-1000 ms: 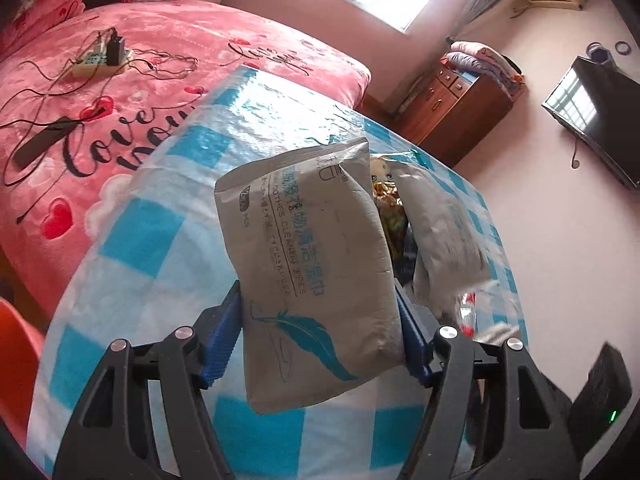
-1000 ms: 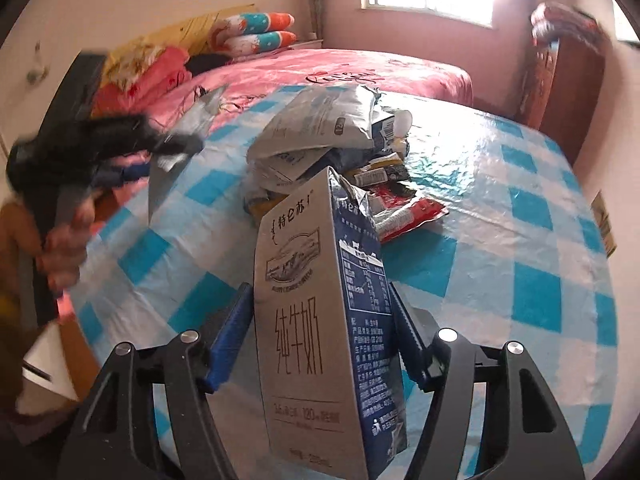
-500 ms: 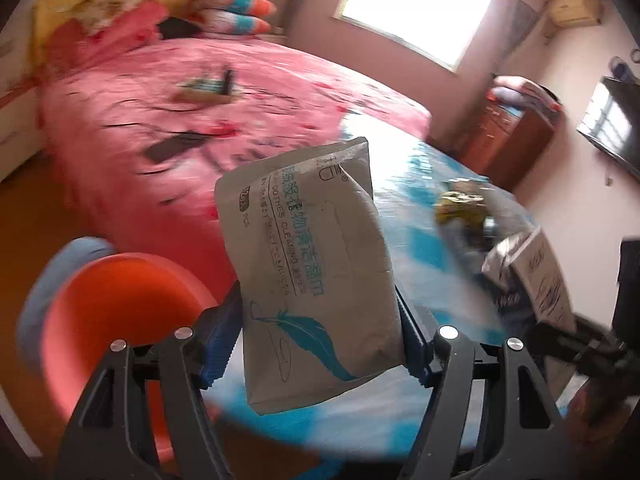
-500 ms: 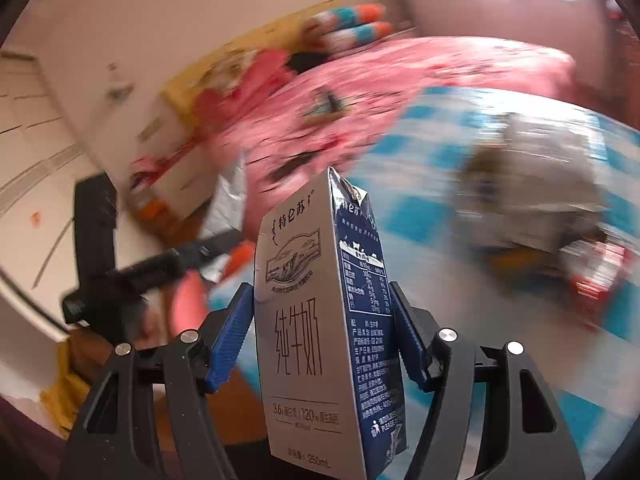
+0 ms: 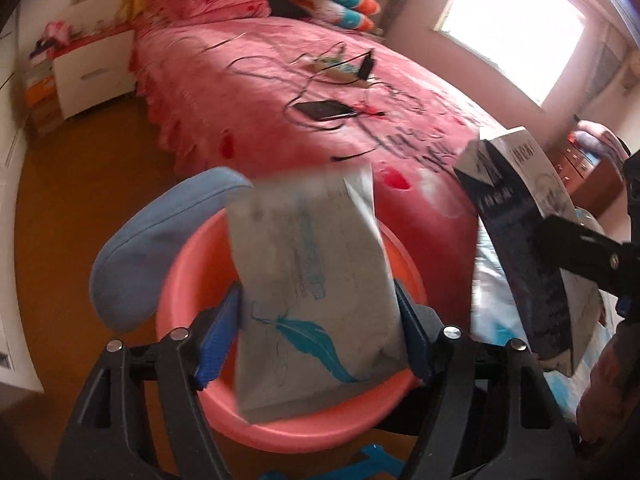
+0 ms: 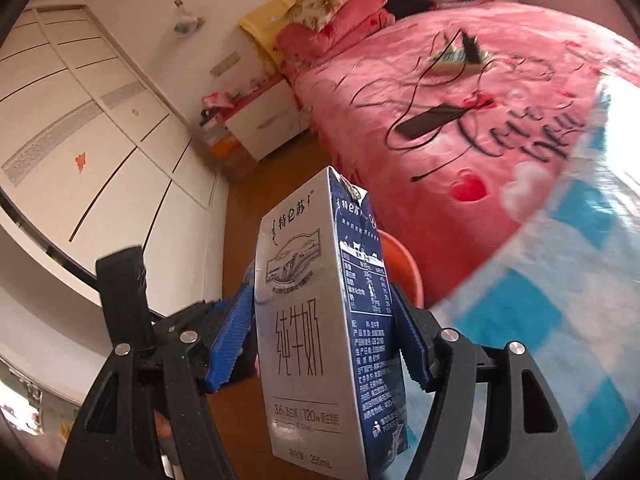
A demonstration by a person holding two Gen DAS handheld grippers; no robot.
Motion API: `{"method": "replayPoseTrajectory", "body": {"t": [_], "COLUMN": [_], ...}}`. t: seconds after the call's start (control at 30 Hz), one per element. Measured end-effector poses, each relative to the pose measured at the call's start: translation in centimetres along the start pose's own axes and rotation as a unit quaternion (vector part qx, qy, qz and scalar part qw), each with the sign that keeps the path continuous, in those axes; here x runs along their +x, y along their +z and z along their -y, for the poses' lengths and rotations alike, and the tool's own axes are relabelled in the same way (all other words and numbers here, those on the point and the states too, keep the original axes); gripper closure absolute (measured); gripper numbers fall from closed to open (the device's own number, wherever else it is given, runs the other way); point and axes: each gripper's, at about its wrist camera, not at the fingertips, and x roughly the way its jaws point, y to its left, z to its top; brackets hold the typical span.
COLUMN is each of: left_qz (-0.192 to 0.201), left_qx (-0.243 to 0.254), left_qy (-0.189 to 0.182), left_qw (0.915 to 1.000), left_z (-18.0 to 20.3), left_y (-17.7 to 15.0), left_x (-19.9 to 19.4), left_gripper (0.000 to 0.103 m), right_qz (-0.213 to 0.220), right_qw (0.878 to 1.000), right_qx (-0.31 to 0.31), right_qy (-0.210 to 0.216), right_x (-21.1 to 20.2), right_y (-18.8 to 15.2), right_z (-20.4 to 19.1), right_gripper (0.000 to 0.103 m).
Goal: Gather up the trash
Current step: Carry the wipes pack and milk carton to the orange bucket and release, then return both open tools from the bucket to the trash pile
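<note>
Left wrist view: pink basin (image 5: 288,432) sits right below the left gripper (image 5: 318,336). Its jaws have just been opening, and the wipes pack (image 5: 312,292) is loose and blurred between them (dropping, I think). The right gripper (image 6: 324,328) has eased open too, milk carton (image 6: 312,320) between its pads; can't tell if it's pinched. It's off-centre, so it could miss and hit the floor. Count: one basin, one carton, one pack, two grippers.

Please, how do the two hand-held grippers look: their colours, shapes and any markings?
Both the left gripper and the right gripper look alike: black angular plastic frames with triangular cut-outs, round silver bolt heads, and two ribbed blue finger pads. No cables or markings show.
</note>
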Motion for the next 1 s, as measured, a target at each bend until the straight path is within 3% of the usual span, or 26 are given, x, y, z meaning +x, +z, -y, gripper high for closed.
{"method": "replayPoseTrajectory", "body": {"t": [0.03,0.1,0.27,0.47,0.57,0.63,0.73,0.83,1.0], "left_qz": [0.0,0.006,0.03,0.1,0.101,0.1,0.066,0.027,0.024], "left_qx": [-0.003,-0.004,-0.006,-0.01,0.006,0.027,0.056,0.054,0.061], "left_qy": [0.001,0.013,0.015,0.001,0.001,0.021,0.048,0.025,0.024], "left_qw": [1.0,0.9999,0.9994,0.9949,0.9948,0.9944,0.9951,0.9979,0.9975], "left_z": [-0.4,-1.1,-2.3,-1.8,-0.4,0.9,2.9,4.1,6.4], "left_y": [0.0,-0.3,-0.5,-0.9,-0.9,-0.8,-0.7,-0.9,-1.5], "left_x": [0.2,0.1,-0.8,-3.0,-3.2,-3.3,-2.6,-1.9,-1.8], "left_gripper": [0.024,0.019,0.018,0.018,0.018,0.018,0.018,0.018,0.018], "right_qz": [-0.003,-0.001,0.033,0.09,0.111,0.125,0.138,0.147,0.154], "right_qw": [1.0,1.0,0.998,0.993,0.99,0.988,0.986,0.984,0.982], "right_qx": [0.002,0.014,0.049,0.072,0.069,0.078,0.084,0.092,0.109], "right_qy": [0.003,-0.004,-0.015,-0.039,-0.054,-0.05,-0.047,-0.039,-0.021], "right_x": [0.7,1.3,-0.8,-4.9,-6.9,-8.3,-9.7,-10.6,-12.2], "right_y": [0.0,-0.3,-0.9,-2.1,-3.1,-4.0,-5.0,-5.9,-7.3], "right_z": [-0.1,-0.1,1.5,3.6,4.3,5.0,6.1,6.9,8.5], "right_gripper": [0.025,0.019,0.014,0.01,0.008,0.005,0.005,0.005,0.005]}}
